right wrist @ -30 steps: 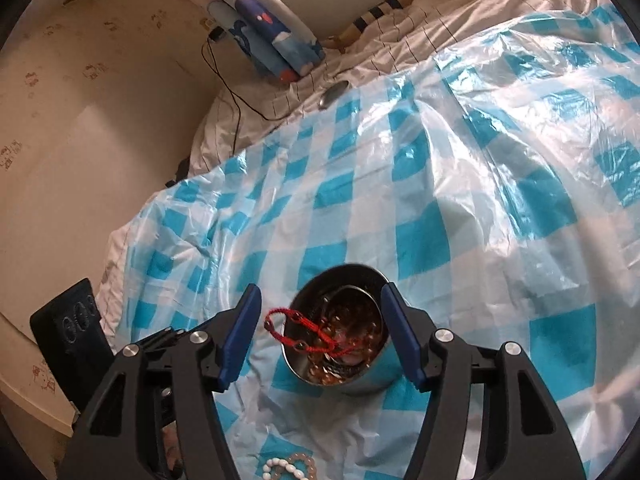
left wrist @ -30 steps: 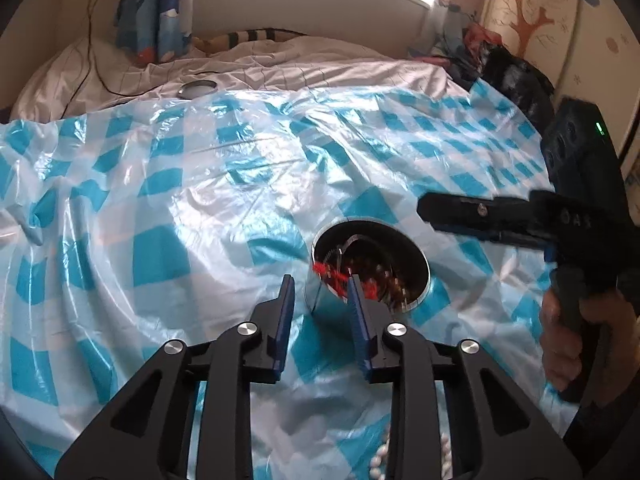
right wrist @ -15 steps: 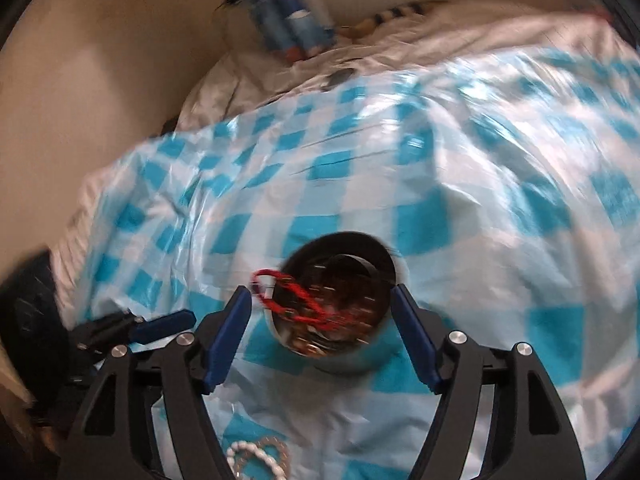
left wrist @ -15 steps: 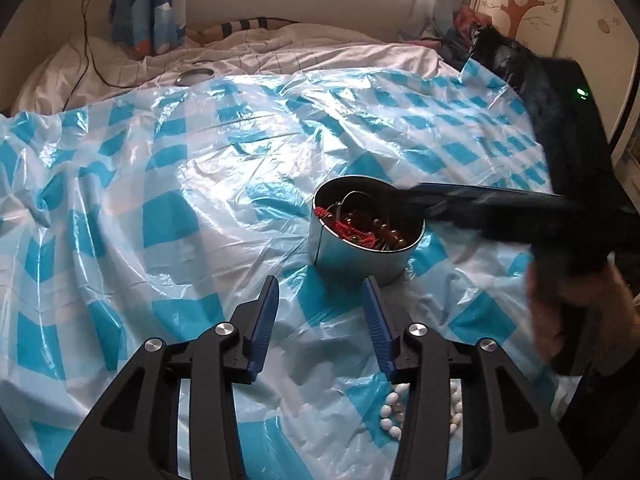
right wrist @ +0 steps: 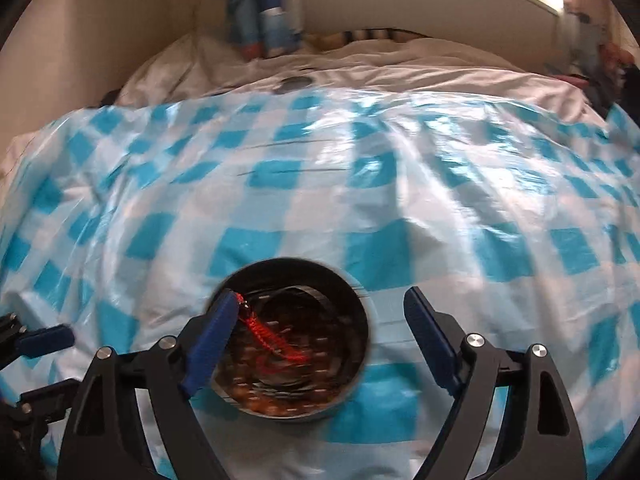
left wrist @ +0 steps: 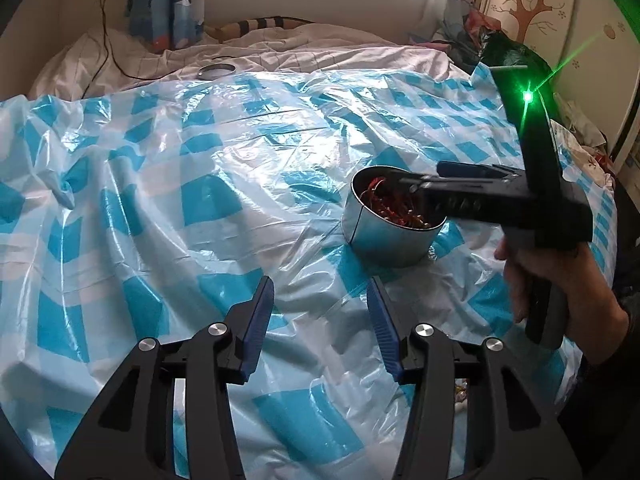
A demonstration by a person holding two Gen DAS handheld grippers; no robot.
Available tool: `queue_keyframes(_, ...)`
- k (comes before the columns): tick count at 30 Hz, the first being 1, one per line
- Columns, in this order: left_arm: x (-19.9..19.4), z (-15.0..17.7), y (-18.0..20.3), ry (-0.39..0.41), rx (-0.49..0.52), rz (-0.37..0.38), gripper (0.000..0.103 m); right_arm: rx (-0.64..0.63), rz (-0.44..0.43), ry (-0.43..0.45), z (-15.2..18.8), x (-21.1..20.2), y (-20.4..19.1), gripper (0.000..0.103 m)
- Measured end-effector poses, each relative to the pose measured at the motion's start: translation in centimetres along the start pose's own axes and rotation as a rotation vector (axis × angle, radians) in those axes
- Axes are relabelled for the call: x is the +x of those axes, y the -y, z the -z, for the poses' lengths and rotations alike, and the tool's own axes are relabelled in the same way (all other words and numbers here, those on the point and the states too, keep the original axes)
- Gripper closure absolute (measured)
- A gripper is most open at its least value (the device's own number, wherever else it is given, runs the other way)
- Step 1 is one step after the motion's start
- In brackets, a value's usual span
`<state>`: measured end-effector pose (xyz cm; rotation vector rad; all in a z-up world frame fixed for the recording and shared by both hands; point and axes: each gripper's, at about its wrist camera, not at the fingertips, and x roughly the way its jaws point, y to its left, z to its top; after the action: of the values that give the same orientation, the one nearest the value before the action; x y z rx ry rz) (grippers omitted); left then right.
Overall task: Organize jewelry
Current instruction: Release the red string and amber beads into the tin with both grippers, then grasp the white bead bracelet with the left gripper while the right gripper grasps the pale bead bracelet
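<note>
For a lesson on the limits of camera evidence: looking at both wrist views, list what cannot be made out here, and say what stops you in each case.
- Contents of the metal tin: in the left wrist view the right gripper covers part of the opening.
- Same contents in the right wrist view: motion blur; only the red cord reads clearly.
- Small beads, left wrist view: mostly behind the left gripper.
- Whether the red cord touches the right gripper's finger: blurred.

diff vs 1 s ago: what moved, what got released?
Left gripper has drawn back from the metal tin; its jaws have just been opening, nothing between them. Right gripper swung level over the tin, jaws also just opening. The red string bracelet, which hung over the rim, now lies inside on the beads. Unchanged: tin's spot on the checked plastic sheet.
</note>
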<state>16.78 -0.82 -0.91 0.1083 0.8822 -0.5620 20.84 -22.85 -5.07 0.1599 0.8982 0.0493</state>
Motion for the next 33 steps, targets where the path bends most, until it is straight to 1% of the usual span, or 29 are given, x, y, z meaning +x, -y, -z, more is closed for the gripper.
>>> queue_keyframes(3, 0.2, 0.2, 0.3, -0.018, 0.012, 0.028, 0.056, 0.020, 0.002, -0.007, 0.1, -0.3, 1.0, 0.022)
queue_keyframes(5, 0.4, 0.6, 1.0, -0.042, 0.040, 0.058, 0.055, 0.023, -0.005, -0.012, 0.2, -0.7, 1.4, 0.022)
queue_keyframes(12, 1.8, 2.6, 4.4, -0.142, 0.182, 0.114, 0.055, 0.050, 0.012, -0.026, 1.5, -2.7, 4.4, 0.017)
queue_keyframes(16, 2.1, 3.8, 6.0, -0.179, 0.256, 0.137, 0.055, 0.057, -0.001, -0.039, 2.3, -3.7, 5.6, 0.017)
queue_keyframes(18, 2.3, 4.2, 6.6, -0.184, 0.276, 0.149, 0.055, 0.052, -0.017, -0.047, 2.6, -4.1, 5.8, 0.016)
queue_keyframes(22, 2.5, 4.6, 7.2, -0.183, 0.276, 0.182, 0.055, 0.022, -0.042, -0.060, 3.3, -4.9, 5.5, 0.014)
queue_keyframes(24, 2.7, 4.7, 7.3, -0.190, 0.278, 0.199, 0.055, 0.006, -0.040, -0.063, 3.6, -5.2, 5.4, 0.013)
queue_keyframes(26, 3.0, 4.9, 7.5, -0.199, 0.279, 0.201, 0.058, 0.002, -0.045, -0.064, 3.8, -5.5, 5.5, 0.013)
queue_keyframes(27, 3.2, 4.9, 7.5, -0.204, 0.280, 0.199, 0.062, 0.005, -0.048, -0.063, 3.9, -5.7, 5.7, 0.013)
queue_keyframes(29, 3.4, 5.1, 7.5, -0.212, 0.282, 0.193, 0.065, 0.012, -0.060, -0.065, 4.0, -5.9, 5.8, 0.013)
queue_keyframes(31, 3.5, 5.1, 7.5, -0.215, 0.282, 0.191, 0.072, 0.018, -0.077, -0.071, 4.1, -6.0, 5.9, 0.013)
queue_keyframes(32, 3.5, 5.1, 7.4, -0.214, 0.282, 0.188, 0.074, 0.019, -0.080, -0.074, 4.2, -6.0, 5.9, 0.013)
queue_keyframes(33, 3.5, 5.1, 7.4, -0.213, 0.281, 0.186, 0.081, 0.017, -0.083, -0.077, 4.3, -6.0, 5.8, 0.013)
